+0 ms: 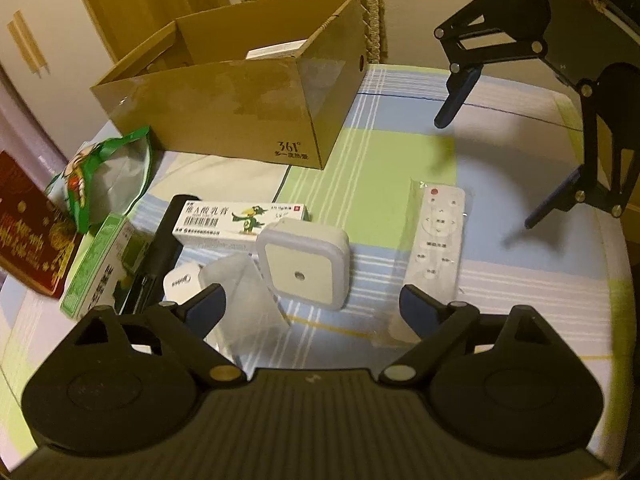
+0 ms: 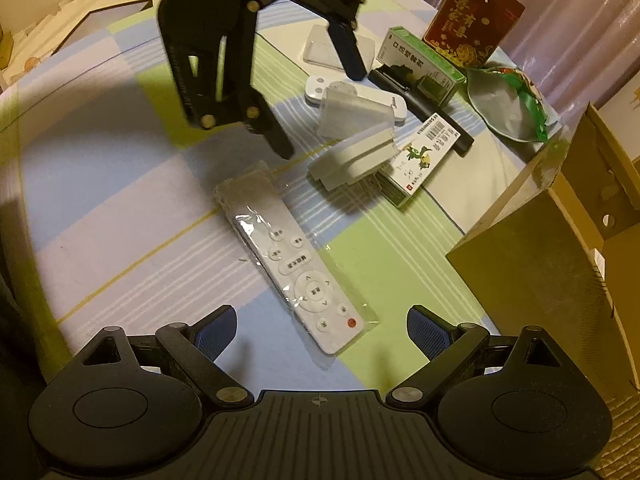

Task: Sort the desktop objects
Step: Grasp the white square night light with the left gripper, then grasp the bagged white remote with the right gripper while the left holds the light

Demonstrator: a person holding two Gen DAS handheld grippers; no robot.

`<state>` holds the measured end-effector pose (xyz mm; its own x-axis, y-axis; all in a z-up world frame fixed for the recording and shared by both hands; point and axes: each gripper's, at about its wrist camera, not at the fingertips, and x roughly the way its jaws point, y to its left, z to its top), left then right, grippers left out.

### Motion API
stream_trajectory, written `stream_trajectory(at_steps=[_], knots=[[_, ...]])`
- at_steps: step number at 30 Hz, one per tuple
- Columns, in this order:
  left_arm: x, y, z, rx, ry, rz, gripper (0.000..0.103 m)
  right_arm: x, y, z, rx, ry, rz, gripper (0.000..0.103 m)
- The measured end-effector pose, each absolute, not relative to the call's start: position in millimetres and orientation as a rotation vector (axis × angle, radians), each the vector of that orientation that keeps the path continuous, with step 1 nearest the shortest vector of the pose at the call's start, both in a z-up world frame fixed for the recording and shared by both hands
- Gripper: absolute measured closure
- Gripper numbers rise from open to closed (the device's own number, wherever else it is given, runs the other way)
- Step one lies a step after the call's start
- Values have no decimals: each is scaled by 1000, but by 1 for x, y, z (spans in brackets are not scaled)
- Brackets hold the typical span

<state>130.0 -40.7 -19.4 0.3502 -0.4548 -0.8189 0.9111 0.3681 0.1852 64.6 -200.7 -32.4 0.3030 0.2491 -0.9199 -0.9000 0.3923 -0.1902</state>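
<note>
The white remote control (image 2: 296, 272), sealed in a clear plastic sleeve, lies flat on the checked tablecloth (image 2: 100, 200) and serves as the landmark here. The right gripper (image 2: 322, 330) hangs just above its red-button end, the 2 blue-padded fingers (image 2: 216, 334) standing wide apart on either side of that end, with nothing between the pads touching them. In the left wrist view the same remote (image 1: 438, 236) lies just ahead of the left gripper (image 1: 308, 304), whose fingers are also spread and hold nothing; its right finger (image 1: 420, 308) is next to the remote's near end.

Just to the left of the remote in that view sits a square white night light (image 1: 304, 262), and touching the light's far side is a long white ointment box (image 1: 240, 220) with a green bird printed on it. Further left of the remote come a second small white remote (image 1: 180, 280) under a clear plastic piece, a black bar-shaped object (image 1: 160, 248), a green and white carton (image 1: 96, 268), a green foil snack bag (image 1: 104, 176) and a red printed box (image 1: 28, 236). Beyond the remote, well apart from it, stands an open cardboard box (image 1: 224, 116) marked 361°.
</note>
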Motion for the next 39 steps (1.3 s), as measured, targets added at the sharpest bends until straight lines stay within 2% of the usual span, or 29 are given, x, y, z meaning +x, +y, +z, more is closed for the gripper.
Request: stream_trajectory(at_steps=[2,11,14,19,21,23,39], knots=[[136,-46,-24,742,749,-1010,21,68,-201,-34,-842,958,894,9],[157,-61,-42,799,749,-1109,21,76,-196,-48,-863,967,942,9],[162,-64,-46,804,757,-1130,29,78,-194,-53,-867,967,960,9],[170,-68,-51,811,771,-1163,31,83,-191,-60,-887,963,985,9],[171,-70,-53,819,778,-1170,39,85,-189,-61,-899,959,992,9],[173,-70,-54,817,785,-1174,40,87,-187,-62,-910,954,999,9],[166,-64,-38,787,782,-1146,41,91,-163,-79,-1002,934,1128,9]])
